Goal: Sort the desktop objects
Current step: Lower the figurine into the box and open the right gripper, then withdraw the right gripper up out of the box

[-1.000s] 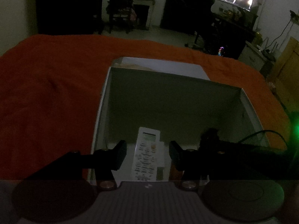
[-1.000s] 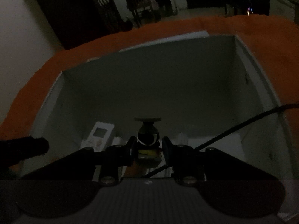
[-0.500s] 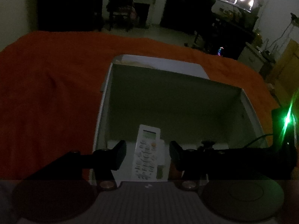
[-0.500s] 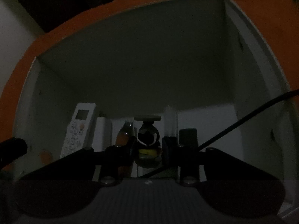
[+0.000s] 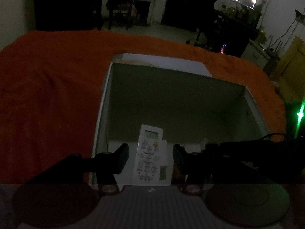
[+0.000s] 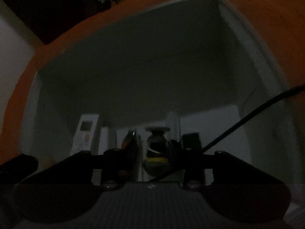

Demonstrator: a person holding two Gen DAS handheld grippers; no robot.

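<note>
— Lying flat on the floor of the white box (image 5: 106,99), near its left wall, the remote (image 5: 149,156) is seen between the spread fingers of the left gripper (image 5: 150,157); no contact with either pad can be made out.

— And what is framed by the right gripper (image 6: 155,152)?

— A small dark mount (image 6: 157,148) with a round top and a yellow band is seen between its fingers. The jaws have just been opening, and a gap can be made out at the left finger; on the right, contact cannot be told in the dim, blurred view.

— Where is the mount placed?

— Low inside the box, right of the remote, with an orange-tipped item (image 6: 129,141) just to its left. A black cable (image 6: 247,118) is strung across the right side. The box is set on an orange cloth (image 5: 47,95).
</note>
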